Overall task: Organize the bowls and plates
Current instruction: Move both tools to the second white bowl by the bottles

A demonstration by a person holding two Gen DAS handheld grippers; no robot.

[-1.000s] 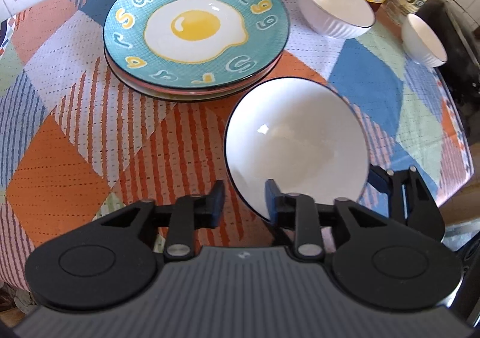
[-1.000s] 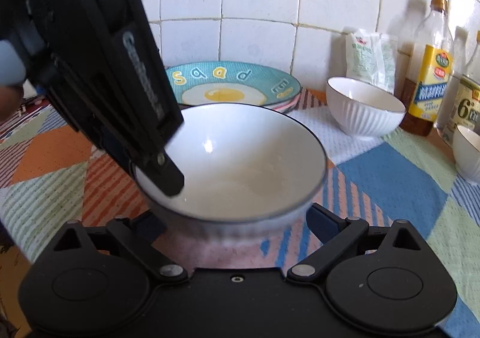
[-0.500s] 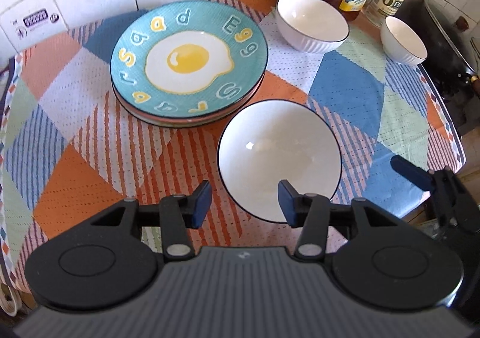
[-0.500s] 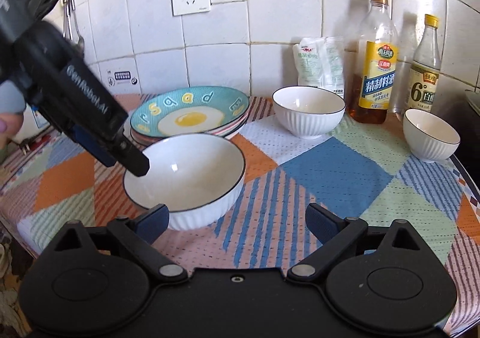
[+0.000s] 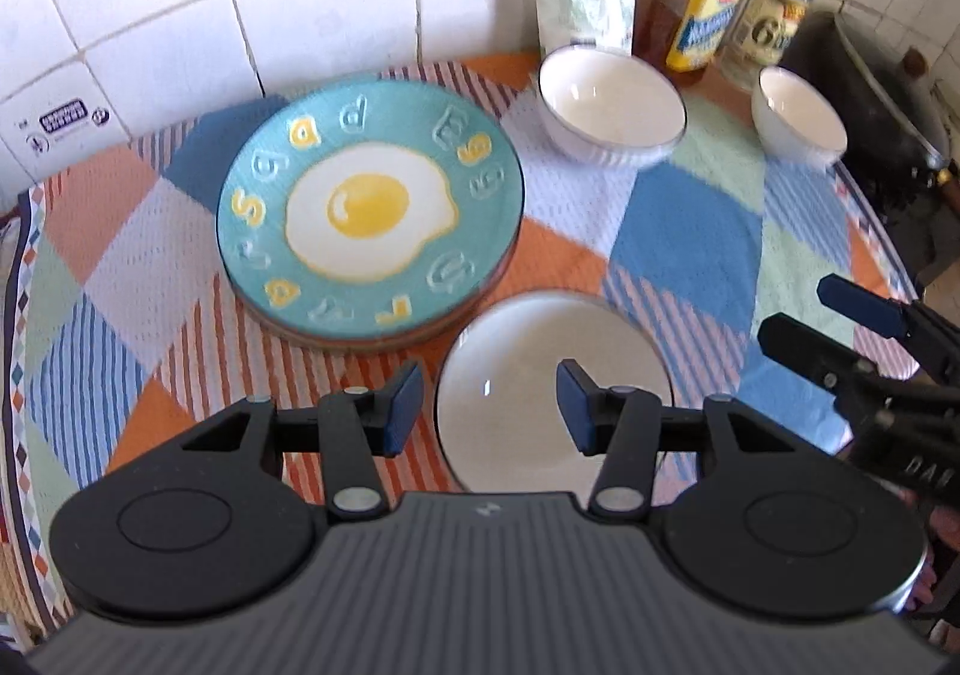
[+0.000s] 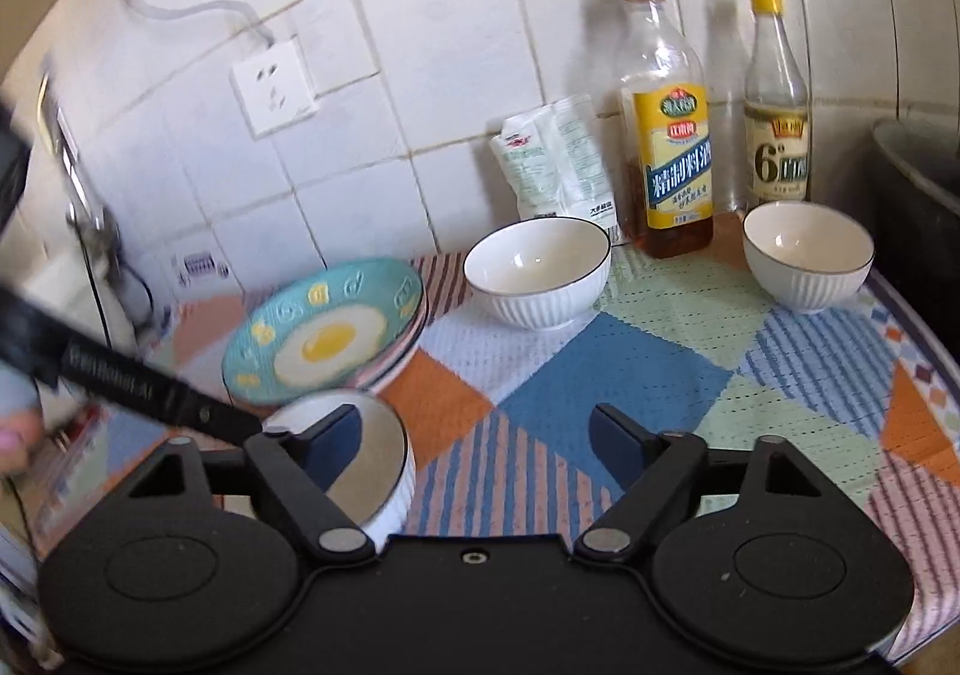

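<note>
Although the egg-pattern plates [image 5: 369, 207] already sat as one stack, ahead of the left gripper [image 5: 489, 405] and off to its left, the bowls were not yet gathered, so the task looked roughly half done by my judgement. Three white bowls stood apart on the patchwork-covered surface [image 5: 684, 231]. The near bowl [image 5: 540, 375] rested just ahead of and below the left jaws, beside the plate stack and possibly touching it. The left jaws stood wide apart, holding nothing; one finger overlapped the bowl's interior in that view, but contact could not be told.

Moving rightward, the right gripper [image 6: 474, 435] was likewise spread wide and empty, with the near bowl at its left finger and bare cloth between the jaws. Well ahead of the right jaws stood the middle bowl [image 6: 537, 273], and further right the small bowl [image 6: 807, 255], both near the cooking-wine bottle [image 6: 666, 135] and the vinegar bottle [image 6: 776, 117]. Nesting those bowls appeared to be what remained.
</note>
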